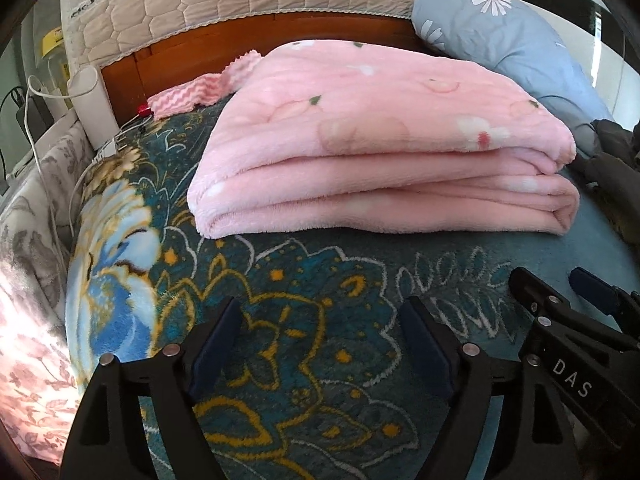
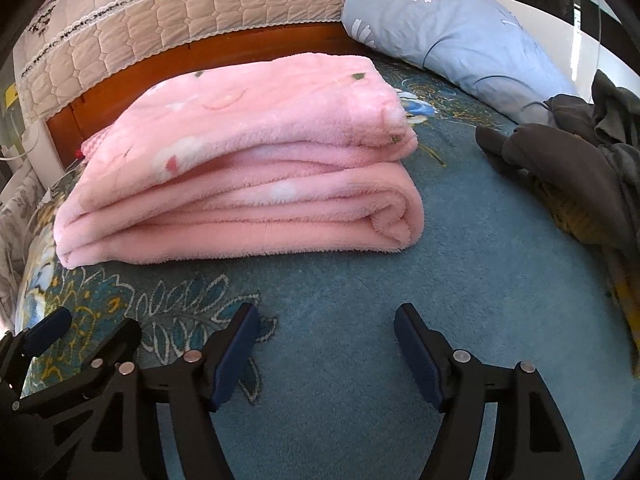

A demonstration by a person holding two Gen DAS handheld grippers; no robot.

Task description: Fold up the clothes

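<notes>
A pink fleece blanket [image 1: 376, 148] [image 2: 248, 176] with a faint flower print lies folded in several layers on the teal patterned bedspread [image 1: 280, 320] [image 2: 460, 280]. My left gripper [image 1: 320, 316] hovers just in front of the blanket's near edge, open, with only bedspread between its fingers. My right gripper [image 2: 326, 320] is beside it, also open and empty, short of the blanket's right end. The right gripper [image 1: 560, 284] shows at the right edge of the left wrist view, and the left gripper [image 2: 96, 328] at the lower left of the right wrist view. A crumpled dark grey garment [image 2: 576, 160] [image 1: 612, 160] lies to the right.
A blue-grey flowered pillow [image 1: 508, 36] [image 2: 460, 28] rests behind the blanket on the right. A wooden headboard [image 1: 240, 44] carries a quilted beige cover [image 2: 180, 12]. A pink zigzag cloth [image 1: 188, 96], a white cylinder [image 1: 92, 100] and white cables sit at the far left.
</notes>
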